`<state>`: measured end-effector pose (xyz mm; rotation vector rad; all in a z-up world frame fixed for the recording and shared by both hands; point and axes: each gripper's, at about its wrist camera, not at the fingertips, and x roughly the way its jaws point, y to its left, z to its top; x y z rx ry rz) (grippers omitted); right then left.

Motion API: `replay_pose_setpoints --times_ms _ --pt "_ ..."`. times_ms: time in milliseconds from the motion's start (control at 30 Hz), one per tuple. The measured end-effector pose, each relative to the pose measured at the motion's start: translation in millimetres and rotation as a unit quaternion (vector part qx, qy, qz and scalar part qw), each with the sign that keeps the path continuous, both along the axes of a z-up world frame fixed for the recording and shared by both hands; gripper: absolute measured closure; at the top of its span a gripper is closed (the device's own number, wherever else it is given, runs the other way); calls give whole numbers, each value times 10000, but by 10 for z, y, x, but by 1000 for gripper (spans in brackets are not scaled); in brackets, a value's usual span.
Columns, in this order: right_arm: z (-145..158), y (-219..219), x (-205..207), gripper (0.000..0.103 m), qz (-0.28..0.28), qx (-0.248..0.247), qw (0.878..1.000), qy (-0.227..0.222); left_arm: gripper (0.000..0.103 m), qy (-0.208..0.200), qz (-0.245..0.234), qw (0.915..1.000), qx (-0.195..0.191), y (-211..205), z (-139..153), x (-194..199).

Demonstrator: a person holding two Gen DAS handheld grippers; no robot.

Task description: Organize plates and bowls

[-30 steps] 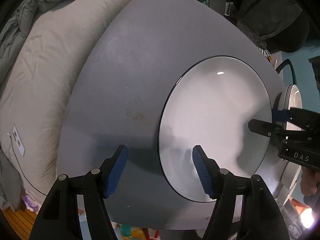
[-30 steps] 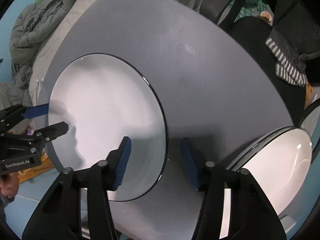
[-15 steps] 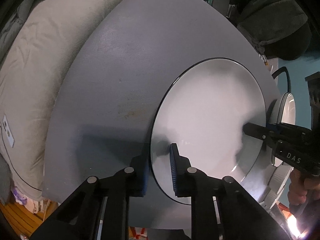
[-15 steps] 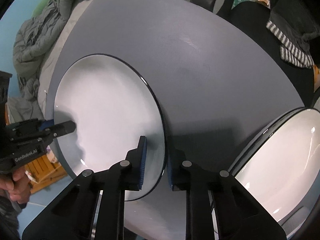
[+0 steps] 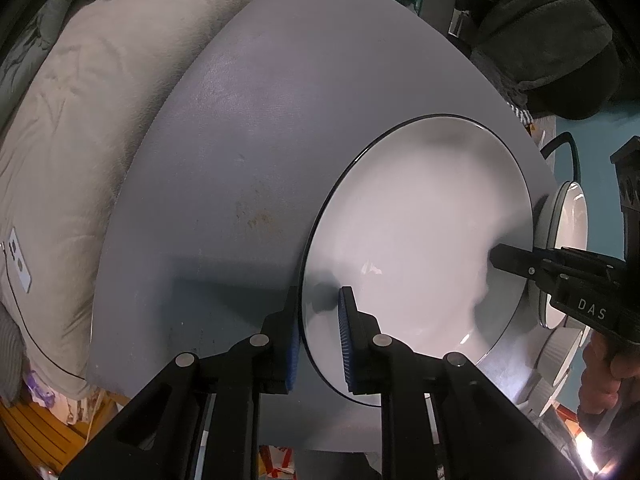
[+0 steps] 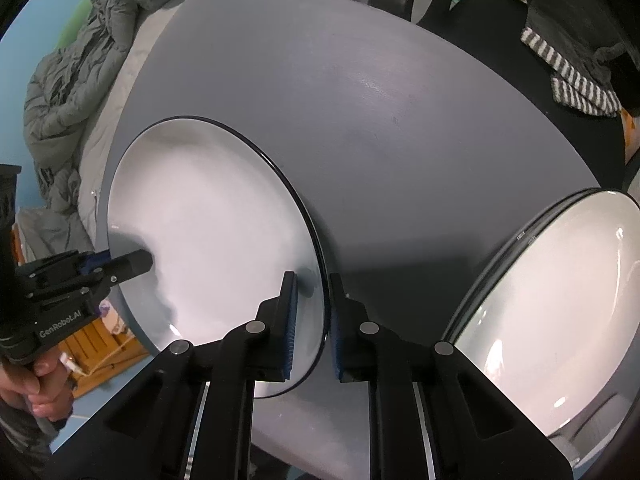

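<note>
One plate (image 5: 420,240) on table (image 5: 248,120); others stacked (image 6: 552,312).

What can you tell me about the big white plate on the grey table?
The big round white plate with a thin dark rim looks glossy, like glazed ceramic, and empty. It lies flat near the edge of the grey table. The left gripper and the right gripper have just closed on opposite sides of its rim, one pad above and one beneath.
</note>
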<state>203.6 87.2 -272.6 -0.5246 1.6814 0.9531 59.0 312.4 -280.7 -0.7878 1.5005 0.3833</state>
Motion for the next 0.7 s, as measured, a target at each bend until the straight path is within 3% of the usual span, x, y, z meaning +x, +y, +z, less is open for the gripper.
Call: replay_pose_setpoints --times_ms 700 --pt "402 -480 211 90 -494 -19 9988 -34 86 -248 -745 9969 102 -474 490 317"
